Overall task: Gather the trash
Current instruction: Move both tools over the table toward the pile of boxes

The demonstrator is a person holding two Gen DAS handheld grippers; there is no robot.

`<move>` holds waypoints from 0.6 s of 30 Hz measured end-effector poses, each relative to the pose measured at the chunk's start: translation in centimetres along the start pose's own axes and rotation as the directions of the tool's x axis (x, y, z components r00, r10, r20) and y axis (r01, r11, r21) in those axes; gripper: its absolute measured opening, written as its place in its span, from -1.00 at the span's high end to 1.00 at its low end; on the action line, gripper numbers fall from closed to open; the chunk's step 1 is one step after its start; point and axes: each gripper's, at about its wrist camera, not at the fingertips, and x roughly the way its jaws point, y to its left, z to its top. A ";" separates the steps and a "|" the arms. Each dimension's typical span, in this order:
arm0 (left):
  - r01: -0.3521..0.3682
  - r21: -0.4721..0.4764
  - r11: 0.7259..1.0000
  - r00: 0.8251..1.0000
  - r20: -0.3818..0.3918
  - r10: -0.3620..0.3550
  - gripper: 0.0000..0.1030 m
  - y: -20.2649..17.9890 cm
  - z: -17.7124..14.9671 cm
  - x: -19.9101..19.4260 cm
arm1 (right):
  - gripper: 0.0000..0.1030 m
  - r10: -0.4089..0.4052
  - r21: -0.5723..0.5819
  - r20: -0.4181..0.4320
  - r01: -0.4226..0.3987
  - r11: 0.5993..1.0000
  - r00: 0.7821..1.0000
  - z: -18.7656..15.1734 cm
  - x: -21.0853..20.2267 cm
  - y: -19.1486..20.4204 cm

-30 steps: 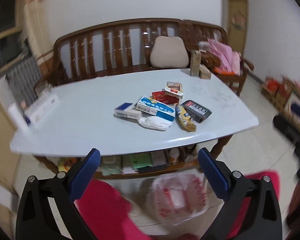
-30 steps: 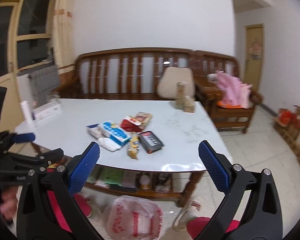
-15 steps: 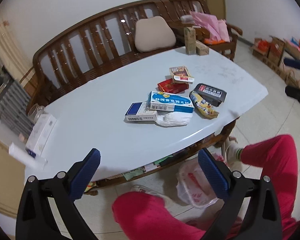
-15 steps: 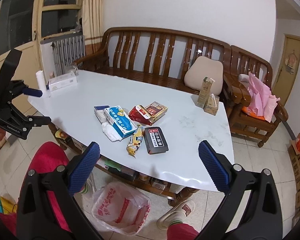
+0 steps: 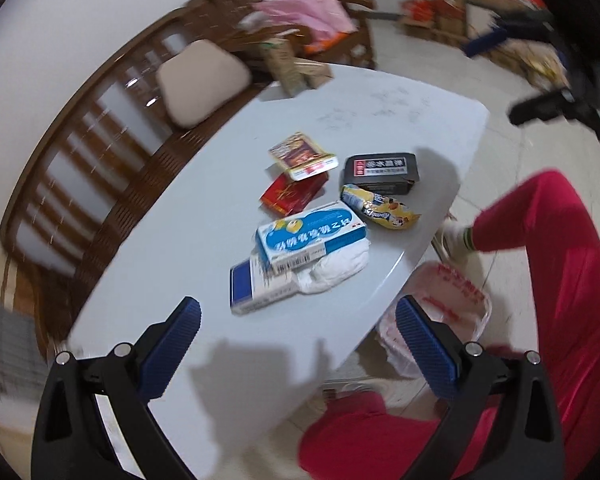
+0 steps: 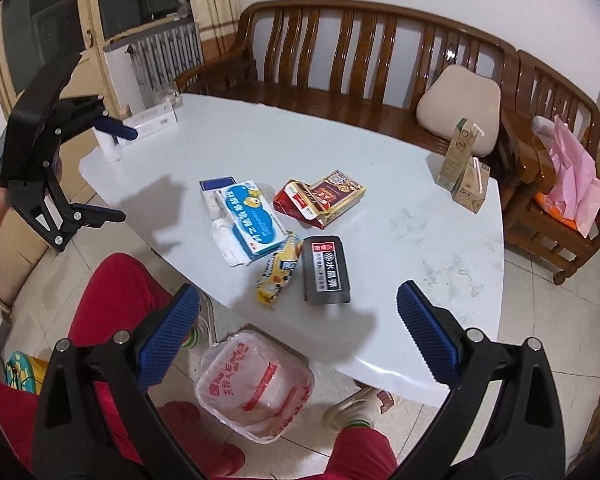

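Trash lies in a cluster on the white table (image 6: 400, 236): a blue-and-white box (image 6: 252, 218) (image 5: 310, 236) on a crumpled white tissue (image 5: 336, 266), a small blue box (image 5: 256, 286), a yellow snack wrapper (image 6: 280, 272) (image 5: 380, 208), a black box (image 6: 326, 270) (image 5: 380, 170), a red pack (image 5: 292, 194) and a brown-gold carton (image 6: 332, 196) (image 5: 302, 156). A red-printed plastic bag (image 6: 256, 388) (image 5: 440, 312) stands open on the floor by the table's edge. My left gripper (image 5: 296, 344) is open above the table's near left. My right gripper (image 6: 296, 334) is open above the bag and table edge.
A wooden bench (image 6: 360, 64) with a beige cushion (image 6: 458, 100) runs behind the table. Two drink cartons (image 6: 462, 168) stand at the far right of the table, a white box (image 6: 152, 122) at the far left. The person's red-trousered legs (image 6: 116, 300) are below. A radiator (image 6: 164, 64) stands left.
Both grippers have moved up and forward over the table and tilted down. The trash and bag now look closer. Both stay open and empty.
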 end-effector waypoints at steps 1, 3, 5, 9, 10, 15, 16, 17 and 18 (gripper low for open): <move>0.005 0.028 1.000 1.000 0.000 -0.005 -0.86 -0.1 0.3 0.4 | -0.88 0.008 0.003 -0.013 -0.008 1.000 1.000 0.2 0.4 -0.3; 0.036 0.087 0.996 0.999 -0.008 -0.036 -0.86 0.1 1.0 1.6 | -0.88 0.029 0.008 -0.043 -0.028 1.000 0.999 0.6 1.6 -0.9; 0.073 0.118 0.990 0.997 -0.018 -0.071 -0.86 0.1 1.4 2.4 | -0.88 0.037 0.006 -0.072 -0.037 0.999 0.997 0.8 2.7 -1.3; 0.189 0.191 0.963 0.981 -0.072 -0.178 -0.86 0.4 3.1 5.0 | -0.88 0.055 -0.001 -0.126 -0.055 0.998 0.991 1.0 5.0 -2.1; 0.205 0.205 0.957 0.978 -0.086 -0.191 -0.86 0.4 3.4 5.5 | -0.88 0.072 0.004 -0.143 -0.072 0.997 0.987 1.0 5.7 -2.4; 0.296 0.231 0.927 0.953 -0.137 -0.270 -0.86 1.4 5.3 8.5 | -0.88 0.117 0.022 -0.209 -0.115 0.993 0.971 1.1 9.0 -3.5; 0.323 0.226 0.919 0.944 -0.152 -0.294 -0.86 1.5 5.5 9.2 | -0.88 0.128 0.025 -0.224 -0.125 0.992 0.966 1.1 9.6 -3.6; 0.338 0.227 0.913 0.938 -0.164 -0.306 -0.86 1.6 5.7 9.8 | -0.88 0.136 0.027 -0.235 -0.133 0.991 0.962 1.0 10.1 -3.6; 0.346 0.233 0.909 0.935 -0.173 -0.311 -0.86 1.6 5.8 10.4 | -0.88 0.144 0.029 -0.247 -0.141 0.990 0.958 1.0 10.7 -3.7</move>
